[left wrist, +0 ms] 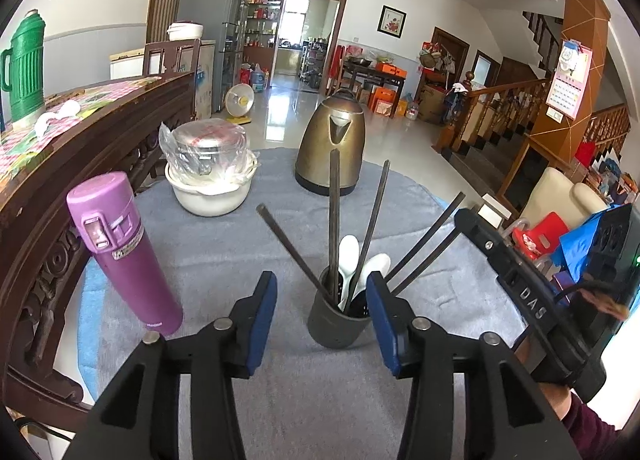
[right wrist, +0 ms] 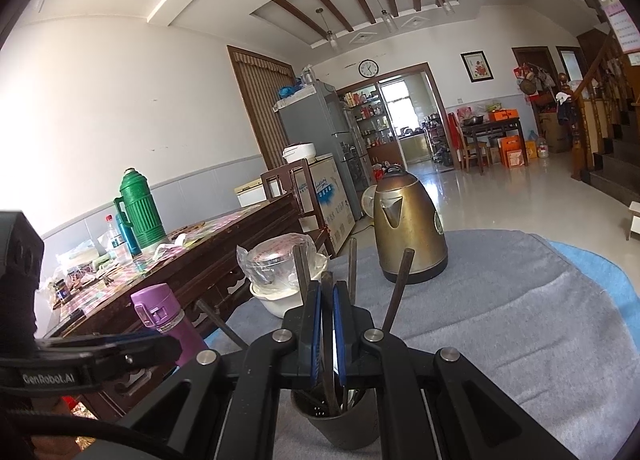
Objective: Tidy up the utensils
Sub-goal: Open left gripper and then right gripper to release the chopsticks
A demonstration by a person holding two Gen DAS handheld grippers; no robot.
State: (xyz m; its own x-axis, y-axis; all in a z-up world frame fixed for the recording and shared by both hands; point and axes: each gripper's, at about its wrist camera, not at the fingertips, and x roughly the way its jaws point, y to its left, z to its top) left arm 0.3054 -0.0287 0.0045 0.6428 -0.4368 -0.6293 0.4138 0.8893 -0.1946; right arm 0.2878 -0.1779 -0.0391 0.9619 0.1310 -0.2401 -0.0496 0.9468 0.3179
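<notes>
A dark grey utensil holder (left wrist: 336,324) stands on the grey cloth, with several dark chopsticks (left wrist: 334,220) and two white spoons (left wrist: 348,252) leaning in it. My left gripper (left wrist: 322,300) is open. Its blue pads stand on either side of the holder's near rim and press on nothing. In the right wrist view my right gripper (right wrist: 327,288) is shut on one dark chopstick (right wrist: 327,300), whose lower end reaches into the holder (right wrist: 344,424) directly below. One of the right gripper's fingers (left wrist: 480,232) comes in from the right in the left wrist view.
A purple flask (left wrist: 120,252) stands left of the holder. Farther back are a white bowl holding a wrapped steel pot (left wrist: 208,180) and a brass kettle (left wrist: 332,148). A carved wooden table (left wrist: 100,148) borders the cloth's left side, with a green thermos (right wrist: 140,208) on it.
</notes>
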